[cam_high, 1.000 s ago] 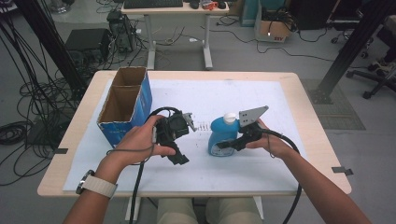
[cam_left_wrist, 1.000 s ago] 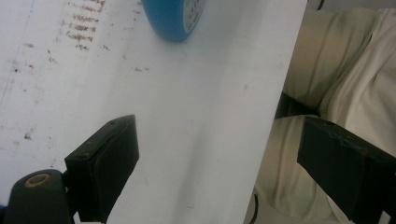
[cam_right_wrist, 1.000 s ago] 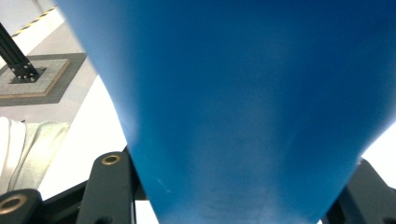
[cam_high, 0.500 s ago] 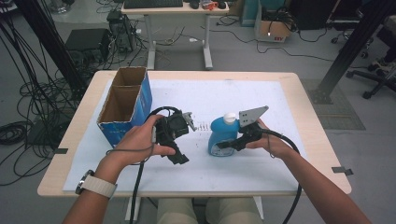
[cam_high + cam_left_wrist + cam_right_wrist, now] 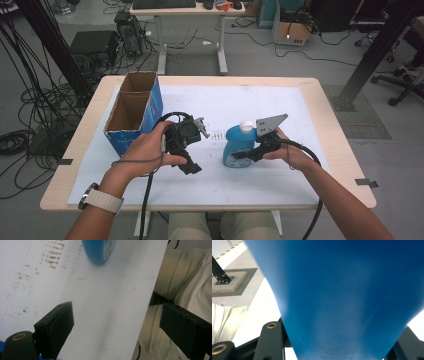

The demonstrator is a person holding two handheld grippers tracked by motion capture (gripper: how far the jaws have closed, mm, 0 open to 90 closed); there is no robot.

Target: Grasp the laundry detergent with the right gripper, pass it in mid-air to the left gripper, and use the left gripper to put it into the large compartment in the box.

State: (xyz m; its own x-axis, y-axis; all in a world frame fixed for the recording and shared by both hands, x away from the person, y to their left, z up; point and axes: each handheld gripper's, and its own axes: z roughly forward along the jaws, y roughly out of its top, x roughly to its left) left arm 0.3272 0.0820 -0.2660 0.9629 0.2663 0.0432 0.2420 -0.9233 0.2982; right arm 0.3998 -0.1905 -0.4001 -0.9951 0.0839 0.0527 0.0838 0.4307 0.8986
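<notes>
Right gripper [image 5: 246,153] fingers pinch the blue bottle [image 5: 239,146], upright on the tabletop [image 5: 310,170]; left gripper [image 5: 192,150] fingers spread, empty. Keep the pinch firm and the bottle vertical when lifting.

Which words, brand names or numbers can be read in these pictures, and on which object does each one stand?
No text can be read.
Blue bottle: its label carries print, too blurred to read.
Cardboard box: print on the blue side, too small to read.
Box on the floor: a label, too small to read.
</notes>
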